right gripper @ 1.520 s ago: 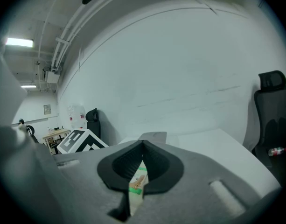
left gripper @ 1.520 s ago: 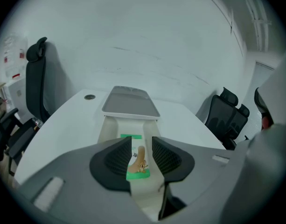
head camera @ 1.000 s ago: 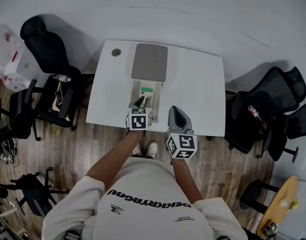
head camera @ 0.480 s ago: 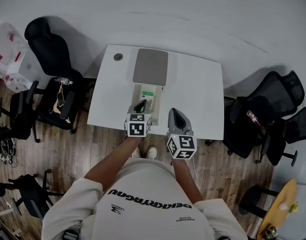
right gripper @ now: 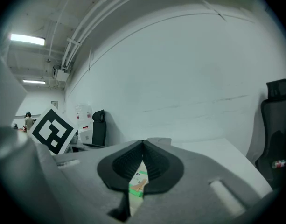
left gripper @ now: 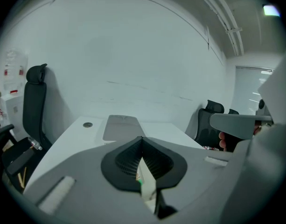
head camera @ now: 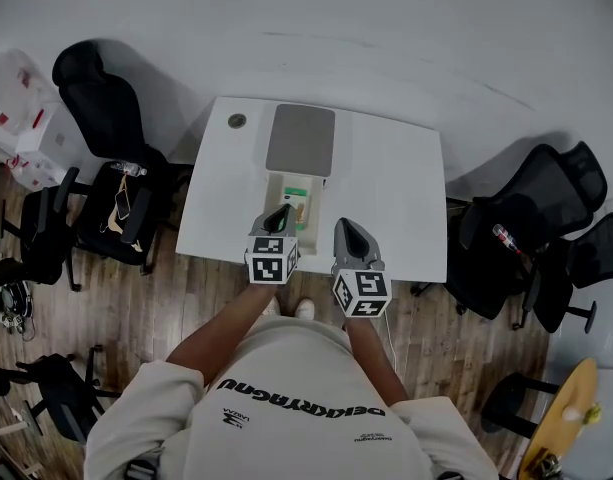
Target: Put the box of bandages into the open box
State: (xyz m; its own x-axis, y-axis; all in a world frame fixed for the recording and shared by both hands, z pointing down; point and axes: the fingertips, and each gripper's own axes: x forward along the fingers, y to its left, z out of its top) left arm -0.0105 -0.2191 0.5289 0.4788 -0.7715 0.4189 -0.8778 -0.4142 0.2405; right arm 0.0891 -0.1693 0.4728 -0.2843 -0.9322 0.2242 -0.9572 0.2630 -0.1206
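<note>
Bandage box (head camera: 295, 194) lies inside open box (head camera: 270, 190) on white worktop (head camera: 396, 188). Left tongs (head camera: 279, 216) and right tongs (head camera: 347, 228) both closed, empty, near it.

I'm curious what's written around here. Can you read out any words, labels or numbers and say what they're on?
Nothing reads clearly.
Cream sweatshirt, black lettering across the back: upside down, not surely legible.
Green-and-white bandage box: print too small.
Black-and-white patterned cubes: square codes, no words.
White packages with red marks: blurred.
</note>
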